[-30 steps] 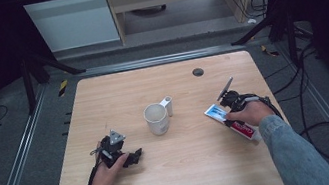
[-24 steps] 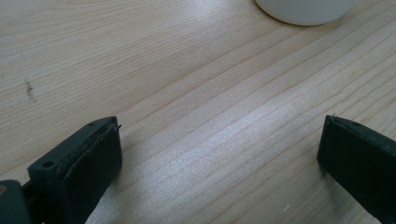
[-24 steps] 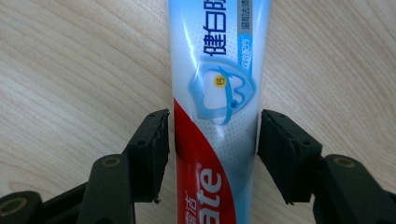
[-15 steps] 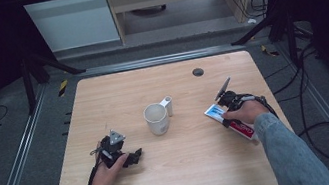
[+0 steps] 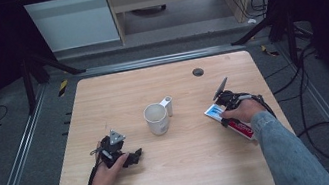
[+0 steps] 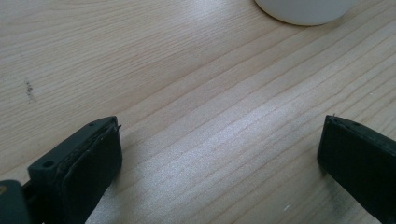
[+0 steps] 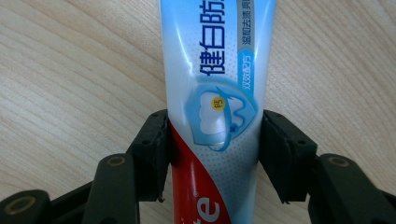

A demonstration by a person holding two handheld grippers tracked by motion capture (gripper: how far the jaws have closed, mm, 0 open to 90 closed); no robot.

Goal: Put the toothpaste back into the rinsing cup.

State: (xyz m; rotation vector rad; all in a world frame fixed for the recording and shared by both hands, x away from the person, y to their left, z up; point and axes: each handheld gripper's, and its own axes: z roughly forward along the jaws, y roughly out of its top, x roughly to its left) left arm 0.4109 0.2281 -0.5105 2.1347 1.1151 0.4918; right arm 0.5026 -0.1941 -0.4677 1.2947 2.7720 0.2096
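Your right gripper (image 7: 212,140) clamps the tube (image 7: 215,93) across its middle for a balanced lift, while your left gripper (image 6: 219,154) rests released near the mug (image 5: 157,119).

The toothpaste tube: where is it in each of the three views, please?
High view: tube lies at right of the table, under the right gripper.
Right gripper view: tube runs up the middle, between the jaws.
Left gripper view: not in it.
Shared landmark: the wooden table.

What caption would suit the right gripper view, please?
Right gripper jaws closed on a toothpaste tube lying on the wooden table.
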